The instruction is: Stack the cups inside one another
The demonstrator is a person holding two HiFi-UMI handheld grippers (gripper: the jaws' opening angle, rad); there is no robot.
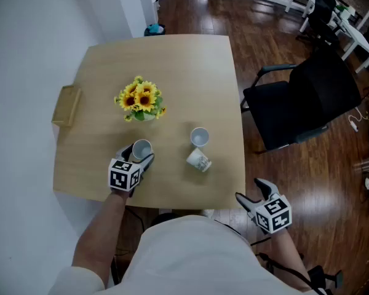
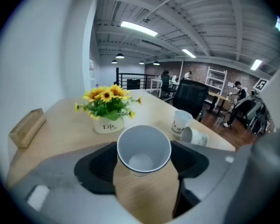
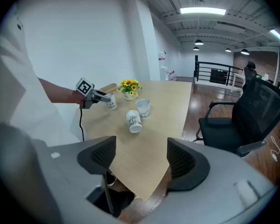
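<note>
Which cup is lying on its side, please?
The tipped cup nearest the right claw; the middle cup and the gripped cup in the left claw stand upright.

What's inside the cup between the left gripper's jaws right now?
Nothing. The cup is empty, and its bare white bottom shows clearly in the left gripper view. The patch of table under its base is covered by the cup itself.

white shirt (image 1: 190,251); left claw (image 1: 140,153), right claw (image 1: 251,190) grey, black pads (image 3: 100,155), black-white marker cubes (image 1: 124,176); black cable (image 3: 80,122)
</note>
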